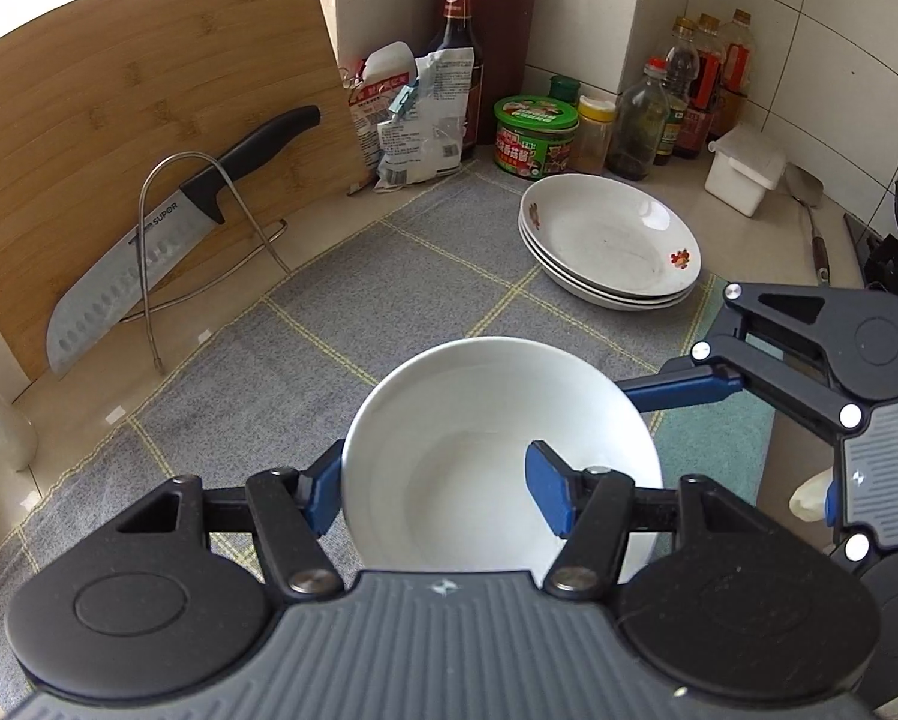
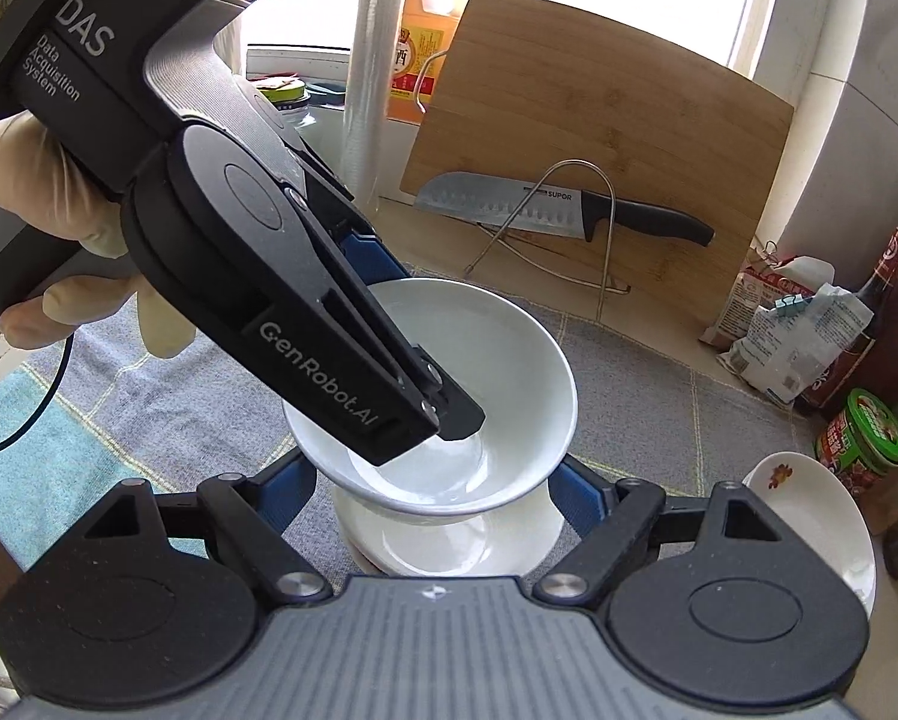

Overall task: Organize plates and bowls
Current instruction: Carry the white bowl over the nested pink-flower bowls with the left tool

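Bowl held over bowl: the stacking step is in hand

The left claw (image 1: 437, 489) is closed on the wall of a plain white ceramic bowl (image 1: 484, 420), one blue finger outside the rim and one inside. In the right wrist view this bowl sits tilted above a second white bowl (image 2: 449, 540), which lies between the blue fingers of the right claw (image 2: 437, 495). That claw stands narrow around the lower bowl; its pads seem to press the sides, though the upper bowl hides the contact, so I would not swear to a firm grip.

Judging by this, the step is nesting one bowl into the other. The next move calls for levelling the tilted bowl, centring it over the lower rim and lowering it gently before the left claw lets go. Its inner finger must then lift out without dragging the bowl.

A stack of shallow white plates with red flower prints (image 1: 610, 240) rests on the grey checked cloth (image 1: 359, 276) covering the bench, well apart from the bowls. Open cloth lies between them. The long steel knife (image 1: 143, 252) on its wire rack (image 1: 209, 228) stands near the cloth's far edge, so sideways moves should keep away from there
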`<state>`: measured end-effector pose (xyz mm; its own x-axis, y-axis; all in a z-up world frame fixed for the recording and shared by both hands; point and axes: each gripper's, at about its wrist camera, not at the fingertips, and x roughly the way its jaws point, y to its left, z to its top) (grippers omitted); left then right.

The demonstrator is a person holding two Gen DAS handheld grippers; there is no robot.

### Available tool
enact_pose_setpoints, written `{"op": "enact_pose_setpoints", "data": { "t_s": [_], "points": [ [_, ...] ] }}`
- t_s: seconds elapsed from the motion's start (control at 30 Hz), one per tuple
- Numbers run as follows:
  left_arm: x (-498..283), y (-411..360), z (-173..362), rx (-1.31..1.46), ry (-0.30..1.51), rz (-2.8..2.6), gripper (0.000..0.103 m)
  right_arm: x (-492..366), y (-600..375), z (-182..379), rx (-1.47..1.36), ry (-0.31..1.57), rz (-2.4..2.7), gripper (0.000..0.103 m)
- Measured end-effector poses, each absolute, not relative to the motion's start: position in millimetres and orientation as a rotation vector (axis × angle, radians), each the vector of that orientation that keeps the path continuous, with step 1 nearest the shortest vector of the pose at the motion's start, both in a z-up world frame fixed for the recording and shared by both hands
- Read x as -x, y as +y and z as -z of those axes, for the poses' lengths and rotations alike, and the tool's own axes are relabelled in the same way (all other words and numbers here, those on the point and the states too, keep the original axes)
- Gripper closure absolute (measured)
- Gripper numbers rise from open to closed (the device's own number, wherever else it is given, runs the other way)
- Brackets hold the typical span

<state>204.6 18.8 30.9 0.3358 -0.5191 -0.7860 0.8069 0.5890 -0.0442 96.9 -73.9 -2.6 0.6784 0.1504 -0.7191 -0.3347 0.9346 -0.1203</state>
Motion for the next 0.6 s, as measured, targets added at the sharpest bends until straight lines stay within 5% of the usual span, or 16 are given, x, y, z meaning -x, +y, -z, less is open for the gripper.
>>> {"op": "enact_pose_setpoints", "data": {
  "t_s": [0.6],
  "points": [
    [-210,6,-7,-0.374,0.916,0.916,0.042,-101,-84,19,0.226,0.846,-0.269,0.015]
  ]
}}
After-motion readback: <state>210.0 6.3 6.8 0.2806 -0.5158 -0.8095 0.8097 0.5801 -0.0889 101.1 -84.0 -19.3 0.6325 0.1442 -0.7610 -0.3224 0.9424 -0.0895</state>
